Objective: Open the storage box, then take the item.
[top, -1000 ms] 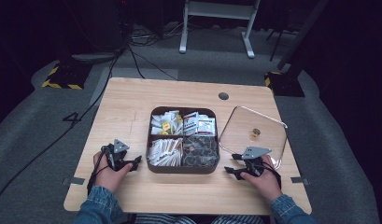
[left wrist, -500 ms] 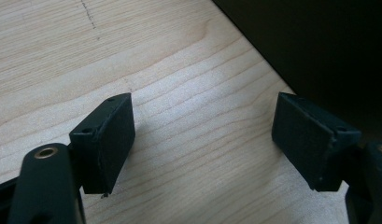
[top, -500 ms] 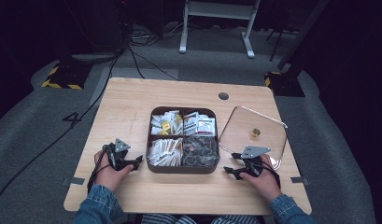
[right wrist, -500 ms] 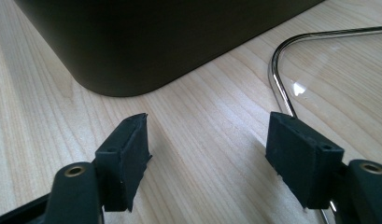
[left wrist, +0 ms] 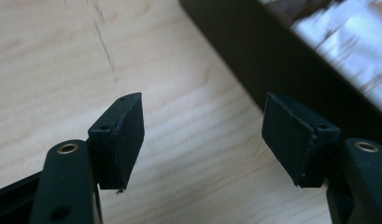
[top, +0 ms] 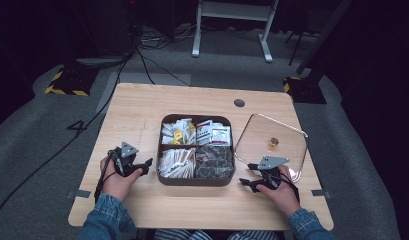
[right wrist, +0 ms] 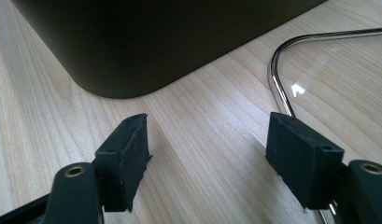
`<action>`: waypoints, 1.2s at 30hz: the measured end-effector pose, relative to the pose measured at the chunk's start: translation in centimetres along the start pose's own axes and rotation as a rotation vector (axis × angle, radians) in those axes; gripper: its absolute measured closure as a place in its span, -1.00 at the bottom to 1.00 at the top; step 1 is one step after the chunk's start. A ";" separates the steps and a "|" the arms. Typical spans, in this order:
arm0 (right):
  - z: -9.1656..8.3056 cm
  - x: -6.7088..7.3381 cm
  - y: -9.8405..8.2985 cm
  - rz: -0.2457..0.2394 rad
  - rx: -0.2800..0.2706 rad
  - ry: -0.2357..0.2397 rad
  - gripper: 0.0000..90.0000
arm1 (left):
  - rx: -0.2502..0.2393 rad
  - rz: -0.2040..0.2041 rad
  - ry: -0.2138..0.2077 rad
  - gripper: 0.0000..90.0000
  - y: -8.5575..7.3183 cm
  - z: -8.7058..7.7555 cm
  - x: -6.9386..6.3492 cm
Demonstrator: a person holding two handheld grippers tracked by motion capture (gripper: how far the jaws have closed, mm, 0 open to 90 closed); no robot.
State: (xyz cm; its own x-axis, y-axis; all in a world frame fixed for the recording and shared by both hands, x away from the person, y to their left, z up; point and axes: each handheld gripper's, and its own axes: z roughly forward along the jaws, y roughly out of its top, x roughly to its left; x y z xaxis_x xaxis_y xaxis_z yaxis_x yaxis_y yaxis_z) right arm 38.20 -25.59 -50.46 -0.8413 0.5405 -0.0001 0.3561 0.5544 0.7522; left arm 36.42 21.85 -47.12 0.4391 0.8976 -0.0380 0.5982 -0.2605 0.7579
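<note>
We see little change across these moments. Our left gripper (top: 142, 167) has edged slightly toward the dark box (top: 164, 150), its tips now just beside the box's left wall, where a second ago they sat a touch farther off. Its jaws have just been closing a little; in the left gripper view they stand apart over bare table (left wrist: 188, 154) with nothing between them, the box wall (left wrist: 272, 65) close ahead on the right. Our left hand (top: 117, 180) has shifted with it, only slightly. The right gripper's (top: 249, 183) jaws have widened by a hair, hardly visible from above.
</note>
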 end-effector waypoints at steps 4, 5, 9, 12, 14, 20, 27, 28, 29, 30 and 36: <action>0.0 0.0 0.0 -0.001 0.001 -0.001 -0.33 | -0.081 -0.013 -0.030 -0.33 1.5 -1.0 -0.5; 0.0 0.0 0.0 -0.001 0.001 -0.001 -0.33 | -0.103 -0.019 -0.037 -0.33 1.9 -1.2 -0.7; 0.0 0.0 0.0 -0.001 0.000 -0.001 -0.33 | -0.171 0.002 -0.056 -0.34 3.1 -1.5 -1.6; 0.0 0.0 0.0 0.000 -0.001 0.000 -0.33 | -0.196 0.025 -0.072 -0.34 3.8 -1.3 -2.3; 0.0 0.0 0.0 0.000 0.000 -0.002 -0.33 | -0.197 0.040 -0.078 -0.34 4.2 -1.1 -2.7; 0.0 0.0 0.0 0.000 0.000 -0.002 -0.33 | -0.173 0.094 -0.139 -0.14 5.0 0.1 -3.8; 0.0 0.0 0.0 -0.001 -0.001 -0.002 -0.33 | -0.071 0.106 -0.199 0.01 5.0 1.2 -4.8; 0.0 0.0 0.0 -0.002 -0.001 -0.003 -0.33 | -0.059 0.105 -0.204 0.00 5.0 1.4 -5.2; 0.0 0.0 0.0 -0.002 -0.001 -0.004 -0.33 | -0.047 0.124 -0.206 -0.01 5.0 1.5 -5.4; 0.0 0.1 0.0 -0.004 -0.002 -0.005 -0.32 | -0.037 0.132 -0.204 -0.02 5.0 1.7 -5.8; -0.1 0.1 -0.1 -0.003 -0.002 -0.009 -0.31 | 0.025 0.206 -0.176 -0.06 4.9 2.5 -7.1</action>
State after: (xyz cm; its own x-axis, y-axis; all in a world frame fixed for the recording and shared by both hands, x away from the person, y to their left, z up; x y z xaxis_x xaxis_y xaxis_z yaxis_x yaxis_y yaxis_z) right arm 38.04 -25.62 -50.46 -0.8388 0.5444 -0.0085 0.3526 0.5549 0.7535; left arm 37.85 13.31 -44.77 0.6620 0.7495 0.0011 0.4994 -0.4421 0.7450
